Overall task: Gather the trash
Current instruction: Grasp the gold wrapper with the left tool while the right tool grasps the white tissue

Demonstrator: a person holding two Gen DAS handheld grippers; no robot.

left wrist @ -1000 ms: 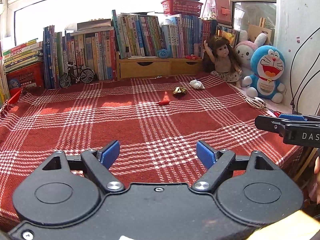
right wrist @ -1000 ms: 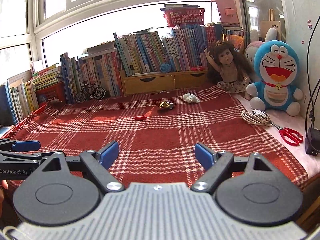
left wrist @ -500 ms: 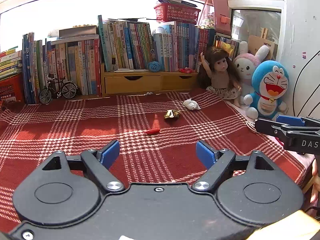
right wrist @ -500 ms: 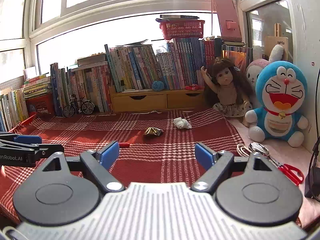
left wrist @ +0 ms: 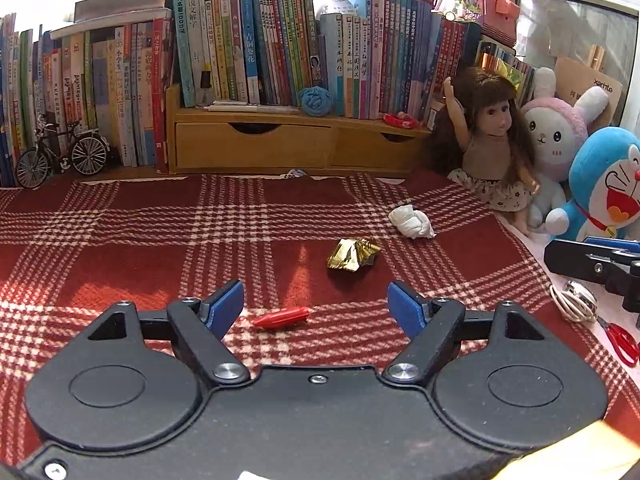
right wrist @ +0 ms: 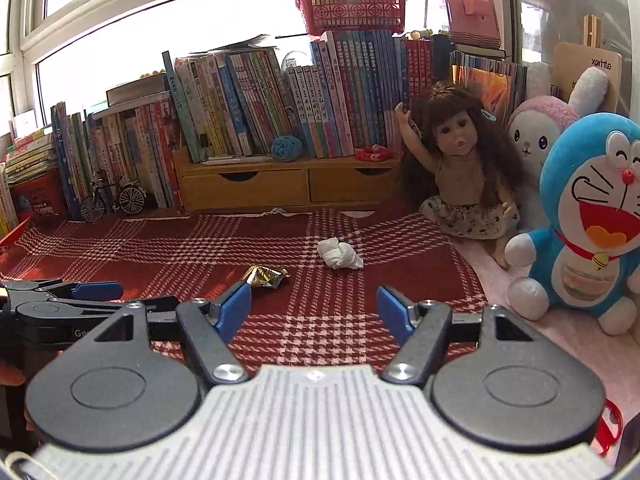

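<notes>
Three bits of trash lie on the red plaid blanket (left wrist: 120, 232). A small red wrapper (left wrist: 281, 317) sits just ahead of my open left gripper (left wrist: 316, 307), between its blue pads but beyond them. Farther on lie a crumpled gold foil wrapper (left wrist: 353, 254) and a white tissue wad (left wrist: 412, 222). In the right wrist view my right gripper (right wrist: 314, 309) is open and empty, with the gold wrapper (right wrist: 266, 276) ahead to its left and the tissue wad (right wrist: 340, 254) straight ahead. The left gripper (right wrist: 72, 300) shows at the left edge there; the right gripper's fingers (left wrist: 592, 258) show at the left view's right edge.
Books (left wrist: 248, 44) and a wooden drawer shelf (left wrist: 280, 144) line the back. A model bicycle (left wrist: 60, 156) stands at back left. A doll (left wrist: 488, 148), a pink rabbit plush (left wrist: 556, 136) and a blue cat plush (right wrist: 592, 208) sit on the right. Red scissors (left wrist: 622, 338) and a coiled cable (left wrist: 572, 304) lie near the right edge.
Both grippers have moved forward over the blanket toward the trash, which now looks larger and closer. The red wrapper now lies just ahead of the left gripper. Both stayed open.
</notes>
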